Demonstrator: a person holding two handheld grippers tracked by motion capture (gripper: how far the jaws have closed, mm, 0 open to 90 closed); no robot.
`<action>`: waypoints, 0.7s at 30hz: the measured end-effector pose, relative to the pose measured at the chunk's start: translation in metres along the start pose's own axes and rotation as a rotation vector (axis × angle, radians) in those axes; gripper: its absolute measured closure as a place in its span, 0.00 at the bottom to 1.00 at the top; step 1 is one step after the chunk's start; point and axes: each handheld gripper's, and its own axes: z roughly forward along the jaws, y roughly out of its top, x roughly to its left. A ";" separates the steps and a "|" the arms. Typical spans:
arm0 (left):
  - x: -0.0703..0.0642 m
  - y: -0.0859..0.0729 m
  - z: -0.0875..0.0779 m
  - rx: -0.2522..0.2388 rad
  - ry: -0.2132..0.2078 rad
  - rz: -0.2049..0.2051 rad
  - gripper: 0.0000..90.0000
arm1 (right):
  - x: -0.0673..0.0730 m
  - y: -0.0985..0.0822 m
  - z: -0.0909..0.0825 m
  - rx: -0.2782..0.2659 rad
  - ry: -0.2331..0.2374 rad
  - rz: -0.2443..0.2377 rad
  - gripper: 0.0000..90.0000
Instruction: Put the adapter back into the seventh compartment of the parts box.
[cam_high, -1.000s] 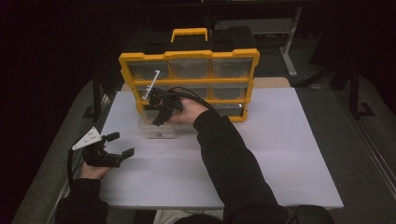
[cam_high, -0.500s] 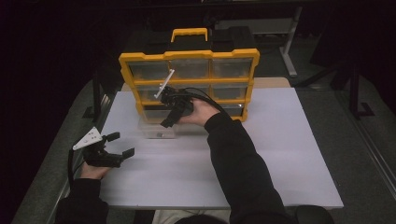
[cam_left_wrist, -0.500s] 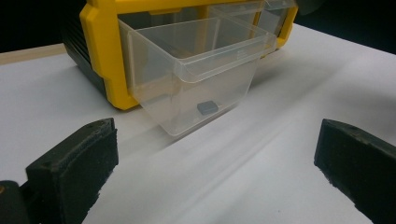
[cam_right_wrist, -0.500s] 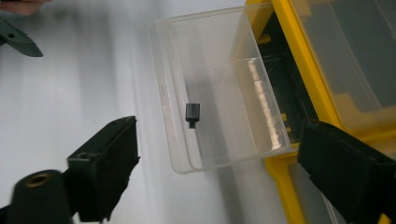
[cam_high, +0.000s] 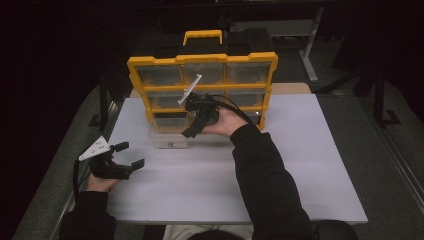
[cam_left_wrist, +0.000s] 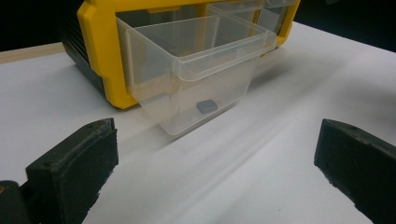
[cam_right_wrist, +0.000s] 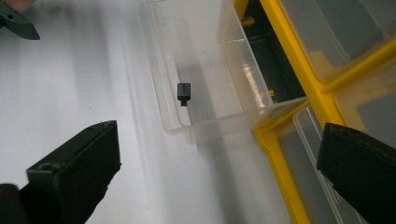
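A yellow organiser (cam_high: 200, 62) with clear drawers stands at the back of the white table. Its lower left drawer (cam_high: 169, 140) is pulled out, and a small black piece (cam_high: 170, 144) lies on the drawer's floor. My right gripper (cam_high: 191, 120) hovers just right of that drawer, in front of the organiser. Its jaws have just been opening and stand wide with nothing between them. In the right gripper view the black piece (cam_right_wrist: 184, 91) rests inside the drawer (cam_right_wrist: 205, 70), ahead of the gripper (cam_right_wrist: 219, 172). My left gripper (cam_high: 131, 154) rests open at the table's left, facing the drawer (cam_left_wrist: 201, 70).
The white table top (cam_high: 310, 165) reaches to the right and front of the organiser. A yellow carry handle (cam_high: 202, 35) tops the organiser. Dark floor and metal stand legs (cam_high: 310, 55) surround the table.
My right gripper has drawn back to the right from over the pulled-out drawer, and its jaws have spread wide. The left hand has stayed where it was.
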 end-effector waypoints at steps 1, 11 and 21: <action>0.000 0.000 0.000 0.000 0.000 0.000 0.00 | 0.000 -0.002 -0.001 -0.004 0.001 0.007 0.00; 0.000 0.000 0.000 0.003 0.002 0.000 0.00 | -0.004 -0.017 -0.014 -0.030 -0.020 0.026 0.00; 0.000 0.000 0.001 0.004 0.003 0.000 0.00 | -0.006 -0.036 -0.025 -0.049 -0.043 0.050 0.00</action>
